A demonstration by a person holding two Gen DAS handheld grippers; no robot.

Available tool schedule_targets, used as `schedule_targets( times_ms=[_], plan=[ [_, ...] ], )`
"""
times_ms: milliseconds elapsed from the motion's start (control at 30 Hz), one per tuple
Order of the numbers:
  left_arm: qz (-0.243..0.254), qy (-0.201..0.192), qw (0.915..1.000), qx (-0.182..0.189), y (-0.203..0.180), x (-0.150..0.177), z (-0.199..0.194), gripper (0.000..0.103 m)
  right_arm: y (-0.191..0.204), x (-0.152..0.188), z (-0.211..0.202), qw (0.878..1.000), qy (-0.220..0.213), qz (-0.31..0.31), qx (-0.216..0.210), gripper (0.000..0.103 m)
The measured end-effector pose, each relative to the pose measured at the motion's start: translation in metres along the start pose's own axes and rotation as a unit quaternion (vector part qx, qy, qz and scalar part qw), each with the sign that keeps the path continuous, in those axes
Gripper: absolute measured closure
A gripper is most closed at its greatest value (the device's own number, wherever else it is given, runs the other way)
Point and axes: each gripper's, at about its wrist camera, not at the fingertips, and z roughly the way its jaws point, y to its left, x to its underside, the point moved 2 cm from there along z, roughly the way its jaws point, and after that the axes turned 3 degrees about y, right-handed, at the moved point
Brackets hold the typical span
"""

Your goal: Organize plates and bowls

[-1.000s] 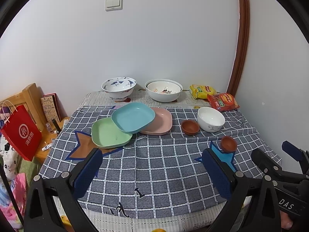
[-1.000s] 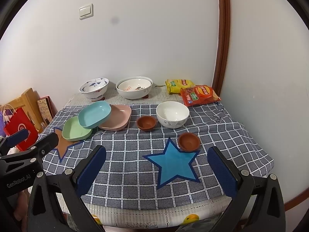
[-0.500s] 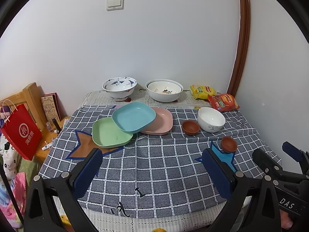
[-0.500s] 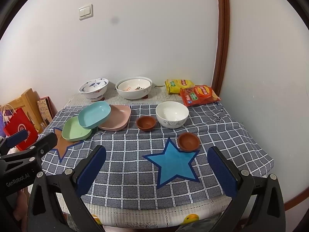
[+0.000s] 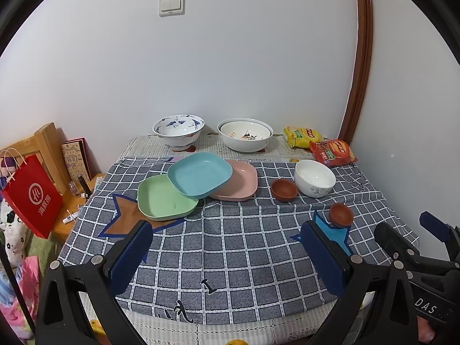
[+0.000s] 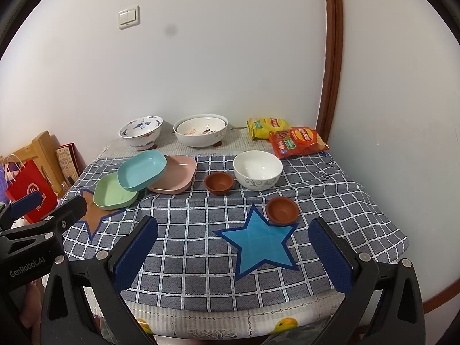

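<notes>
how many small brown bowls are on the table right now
2. One small brown clay bowl sits between the pink square plate and the plain white bowl. The other touches the blue star patch. None looks hidden.

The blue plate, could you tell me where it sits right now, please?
In both views the blue plate sits left of centre on the table, tilted, overlapping the green plate and the pink plate, in front of the blue-patterned bowl.

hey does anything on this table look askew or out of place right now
The blue plate sits tilted, propped across the green plate and pink plate rather than nested. Nothing looks spilled or broken.
</notes>
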Motion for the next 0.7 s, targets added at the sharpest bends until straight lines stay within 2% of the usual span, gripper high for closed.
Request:
schedule_targets(
  times_ms=[700],
  plan=[
    [0.0, -0.002, 1.0, 0.002, -0.0002, -0.002, -0.0016, 0.0, -0.0027, 0.0002, 0.0, 1.0, -0.001, 0.006, -0.001, 0.0]
  ],
)
